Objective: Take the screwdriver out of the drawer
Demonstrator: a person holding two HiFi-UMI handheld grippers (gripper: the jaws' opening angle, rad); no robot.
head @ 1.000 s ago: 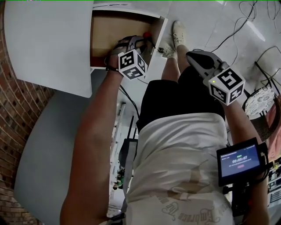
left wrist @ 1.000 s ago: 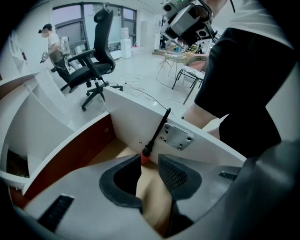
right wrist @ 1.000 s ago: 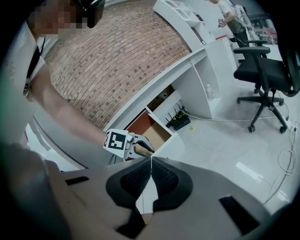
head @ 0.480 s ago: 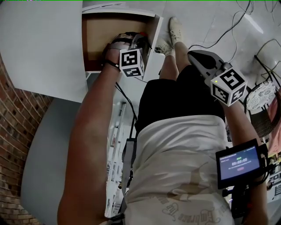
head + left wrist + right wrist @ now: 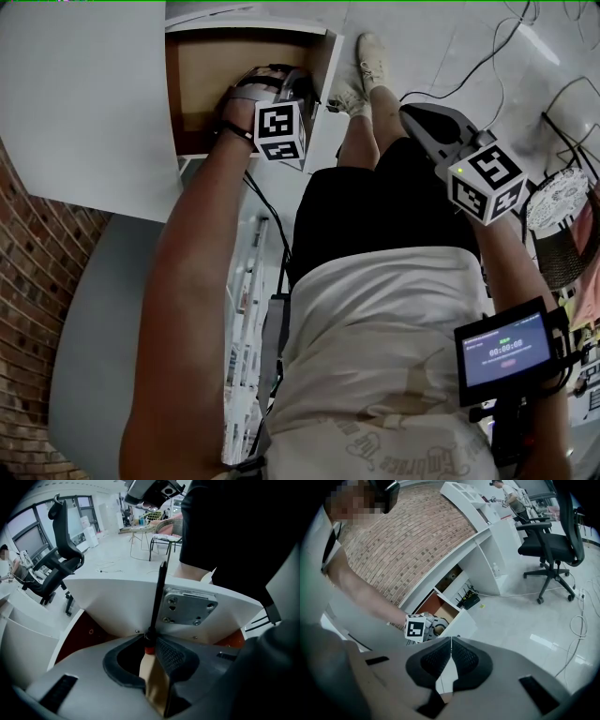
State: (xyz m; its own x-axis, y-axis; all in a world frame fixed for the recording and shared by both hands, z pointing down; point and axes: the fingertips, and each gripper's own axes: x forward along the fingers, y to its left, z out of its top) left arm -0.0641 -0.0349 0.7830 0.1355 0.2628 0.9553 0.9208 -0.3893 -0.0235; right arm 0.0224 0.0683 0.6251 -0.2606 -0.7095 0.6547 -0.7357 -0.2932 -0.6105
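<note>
The white drawer [image 5: 330,58] stands pulled out, its brown bottom [image 5: 202,80] showing. My left gripper [image 5: 296,90] reaches into the drawer's right side, next to the side wall. In the left gripper view, the left gripper [image 5: 151,640] is shut on the screwdriver [image 5: 158,595]: a thin black shaft rises from the jaws, and a red collar [image 5: 149,649] sits between the pads. The shaft points at the drawer's white panel, beside a metal plate [image 5: 188,606]. The head view hides the screwdriver. My right gripper [image 5: 412,114] hangs beside the person's leg, and in its own view the right gripper [image 5: 451,642] is shut on nothing.
A white desk top [image 5: 84,94] lies left of the drawer, against a brick wall [image 5: 37,281]. The person's legs and shoes [image 5: 366,70] stand right of it. Cables [image 5: 487,56] run over the pale floor. A black office chair [image 5: 548,541] stands farther off.
The left gripper's marker cube has turned and sits a little closer to the drawer's right wall. The red bit seen by the jaws a second ago is hidden. The right gripper has barely moved.
</note>
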